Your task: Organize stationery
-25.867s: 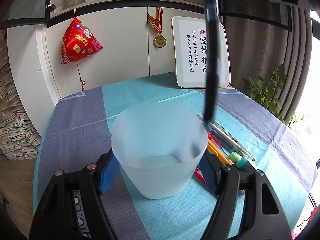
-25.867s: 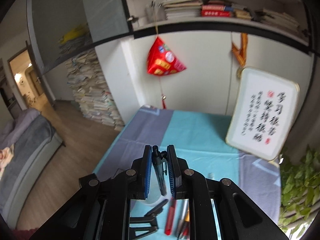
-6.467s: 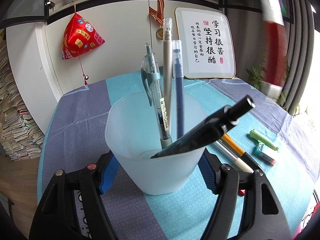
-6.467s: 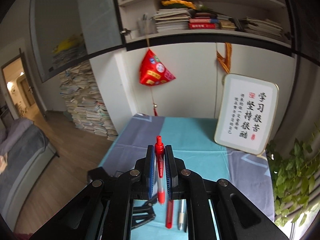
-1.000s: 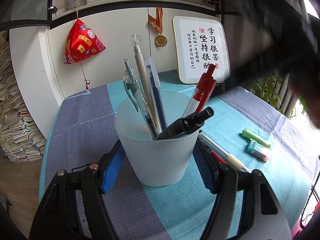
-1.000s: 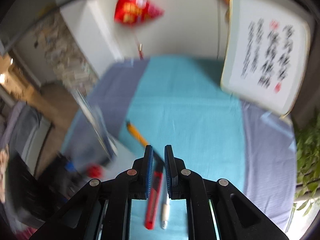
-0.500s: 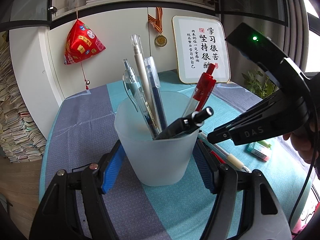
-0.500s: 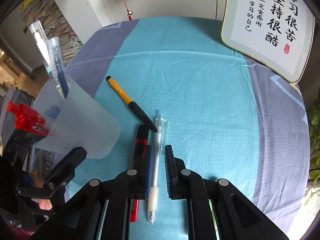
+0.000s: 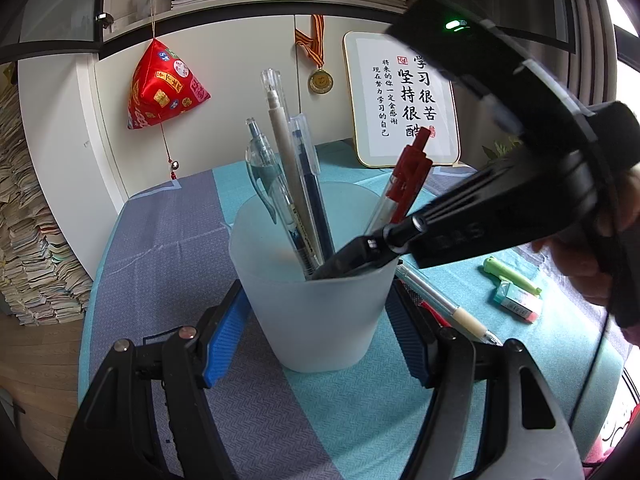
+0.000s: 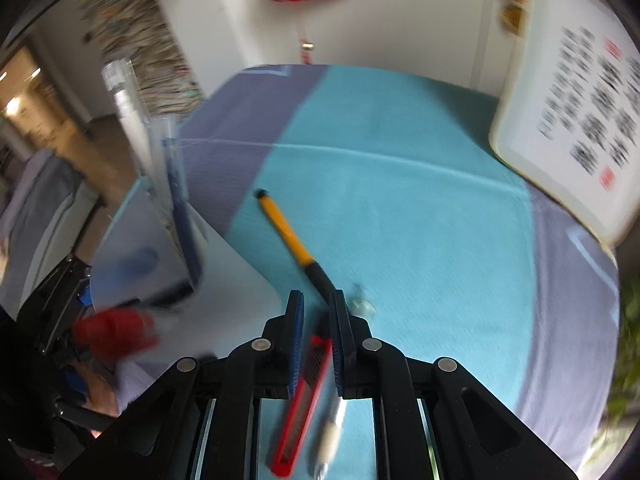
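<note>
A frosted plastic cup (image 9: 320, 300) is clamped between the blue pads of the left claw (image 9: 318, 336), one pad pressed against each side of it, and it stands on the desk (image 9: 160, 248), which is covered by a cloth in grey and teal bands. Five pens are held upright or leaning in the cup, directly ahead of the left claw: a clear pen with a teal clip (image 9: 260, 176), a grey-white pen (image 9: 280, 128), a dark blue pen (image 9: 310, 184), a red-topped pen (image 9: 408, 172) and a black pen (image 9: 368, 250) leaning over the rim towards the right. The right claw (image 10: 317, 320) is seen nearly closed, with only a narrow gap between its pads and nothing gripped in it; it is pointed steeply down at the desk. Just below its tips a red utility knife (image 10: 304, 404) lies on the cloth, with a clear pen (image 10: 332, 428) beside it on the right. An orange and black pen (image 10: 296, 244) lies ahead of the right claw, its black end close to the tips. To the right of the left claw a green highlighter (image 9: 510, 276) and an eraser (image 9: 518, 304) are seen on the cloth, with the right claw's black body above them
</note>
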The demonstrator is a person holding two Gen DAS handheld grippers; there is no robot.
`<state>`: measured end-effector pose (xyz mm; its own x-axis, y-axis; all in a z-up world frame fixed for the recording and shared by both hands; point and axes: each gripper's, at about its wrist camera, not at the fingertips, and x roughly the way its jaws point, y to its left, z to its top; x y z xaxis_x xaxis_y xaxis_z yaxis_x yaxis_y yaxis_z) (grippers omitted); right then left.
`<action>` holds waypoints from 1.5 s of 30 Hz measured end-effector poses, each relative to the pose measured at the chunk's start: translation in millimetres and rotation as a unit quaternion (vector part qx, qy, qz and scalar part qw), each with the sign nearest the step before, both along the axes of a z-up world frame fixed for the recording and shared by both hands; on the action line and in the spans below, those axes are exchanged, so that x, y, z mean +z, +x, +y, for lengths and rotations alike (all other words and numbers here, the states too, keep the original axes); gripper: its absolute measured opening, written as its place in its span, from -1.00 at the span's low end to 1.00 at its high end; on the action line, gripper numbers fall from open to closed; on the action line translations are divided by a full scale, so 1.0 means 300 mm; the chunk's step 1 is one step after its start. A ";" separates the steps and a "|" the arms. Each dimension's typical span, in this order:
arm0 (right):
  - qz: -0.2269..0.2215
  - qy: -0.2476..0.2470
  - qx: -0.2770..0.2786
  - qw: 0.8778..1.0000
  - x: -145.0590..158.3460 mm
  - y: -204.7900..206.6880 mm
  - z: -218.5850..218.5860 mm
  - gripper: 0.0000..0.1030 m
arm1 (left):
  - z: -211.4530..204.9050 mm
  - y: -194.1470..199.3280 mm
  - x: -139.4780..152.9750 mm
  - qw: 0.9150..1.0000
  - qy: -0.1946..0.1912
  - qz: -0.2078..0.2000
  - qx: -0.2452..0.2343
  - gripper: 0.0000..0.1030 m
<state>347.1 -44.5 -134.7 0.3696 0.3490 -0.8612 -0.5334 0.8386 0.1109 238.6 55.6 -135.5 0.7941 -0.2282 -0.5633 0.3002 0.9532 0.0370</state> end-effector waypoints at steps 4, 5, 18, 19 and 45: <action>-0.003 -0.030 0.016 0.999 -0.053 0.043 0.031 -0.75 | 0.003 0.005 0.000 1.000 -0.002 0.002 0.003 0.32; 0.000 -0.028 0.019 0.999 -0.064 0.051 0.028 -0.75 | -0.001 0.005 -0.001 1.000 -0.001 0.002 0.002 0.32; 0.012 -0.016 -0.086 0.996 0.011 -0.033 -0.186 -0.79 | -0.001 0.009 -0.002 1.000 -0.001 0.003 0.000 0.32; 0.009 -0.015 -0.097 0.995 0.031 -0.060 -0.218 -0.79 | -0.001 0.010 -0.002 1.000 0.000 0.003 0.000 0.32; 0.005 -0.119 -0.133 0.984 -0.060 0.090 -0.265 -0.25 | -0.005 0.003 -0.001 1.000 0.000 0.003 -0.001 0.33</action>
<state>374.1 -124.0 -152.9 0.4127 0.0297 -0.9104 -0.2912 0.9513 -0.1010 239.5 54.2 -135.9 0.7904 -0.2293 -0.5681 0.3024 0.9525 0.0362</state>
